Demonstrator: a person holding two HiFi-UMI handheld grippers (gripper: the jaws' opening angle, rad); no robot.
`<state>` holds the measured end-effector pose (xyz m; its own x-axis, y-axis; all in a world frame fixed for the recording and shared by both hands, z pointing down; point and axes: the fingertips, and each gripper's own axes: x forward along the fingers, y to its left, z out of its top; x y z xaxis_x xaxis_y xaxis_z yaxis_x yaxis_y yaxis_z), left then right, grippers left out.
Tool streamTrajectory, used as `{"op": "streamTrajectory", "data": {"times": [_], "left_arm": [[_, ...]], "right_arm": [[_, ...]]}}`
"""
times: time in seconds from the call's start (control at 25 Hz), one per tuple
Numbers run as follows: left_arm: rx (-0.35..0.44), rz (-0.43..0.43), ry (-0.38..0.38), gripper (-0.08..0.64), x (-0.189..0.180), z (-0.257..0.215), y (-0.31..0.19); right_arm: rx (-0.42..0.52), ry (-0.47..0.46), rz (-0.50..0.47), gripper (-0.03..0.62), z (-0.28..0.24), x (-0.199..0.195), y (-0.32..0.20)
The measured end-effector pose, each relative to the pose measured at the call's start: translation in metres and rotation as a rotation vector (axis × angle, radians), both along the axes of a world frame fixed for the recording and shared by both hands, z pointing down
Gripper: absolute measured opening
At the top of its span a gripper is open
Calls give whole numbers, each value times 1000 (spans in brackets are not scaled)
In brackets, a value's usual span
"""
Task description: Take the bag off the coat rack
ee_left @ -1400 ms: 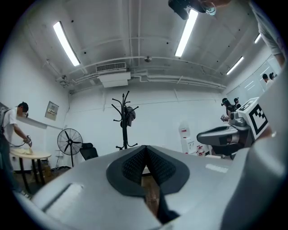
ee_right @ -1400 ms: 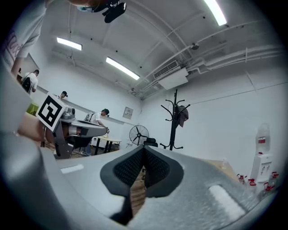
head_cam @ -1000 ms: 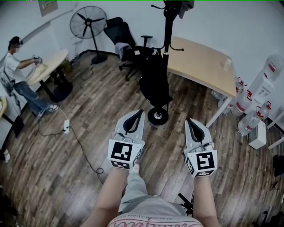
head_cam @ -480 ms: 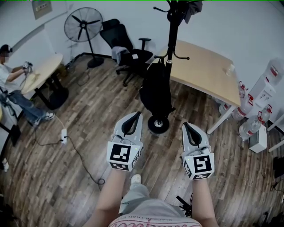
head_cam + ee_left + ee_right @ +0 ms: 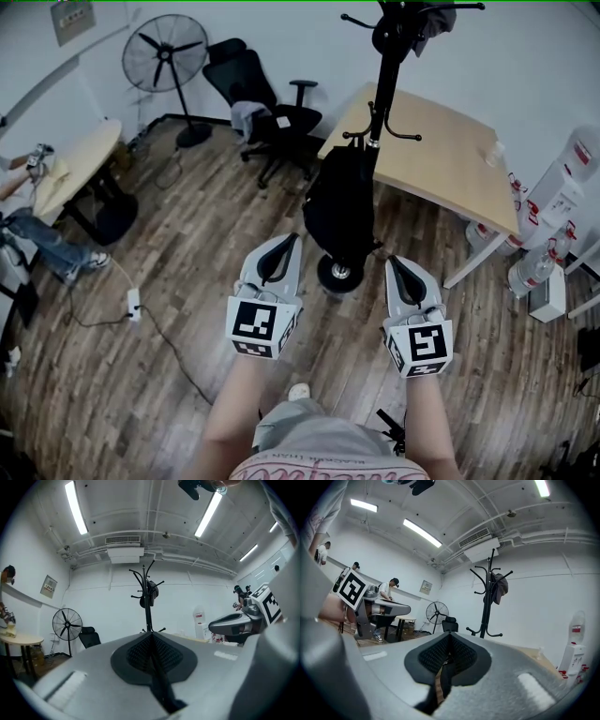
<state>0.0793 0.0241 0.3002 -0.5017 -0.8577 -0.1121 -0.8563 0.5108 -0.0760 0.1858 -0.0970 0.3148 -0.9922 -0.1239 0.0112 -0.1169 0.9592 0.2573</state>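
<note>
A black coat rack stands on a round base ahead of me. A black bag hangs from its low hooks, down by the pole. A grey garment hangs at the rack's top. My left gripper and right gripper are both shut and empty, side by side short of the base, not touching the bag. The left gripper view shows the rack far off above the shut jaws. In the right gripper view the rack stands ahead; the bag is hidden behind the jaws.
A wooden table stands right behind the rack. An office chair and a standing fan are at the back left. Water bottles crowd the right wall. A person sits at a round table; a power strip with cable lies on the floor.
The view has swung and moved forward: the rack and bag now sit further right and a little nearer. The seated person has slid toward the left edge. Both grippers stay shut.
</note>
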Motion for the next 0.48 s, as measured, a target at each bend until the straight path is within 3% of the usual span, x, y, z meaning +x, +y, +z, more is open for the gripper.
{"op": "streamTrajectory", "data": {"times": [0.48], "left_arm": [[8, 19, 23, 15, -58, 12, 8]], "right_arm": [[-9, 23, 37, 2, 10, -51, 6]]}}
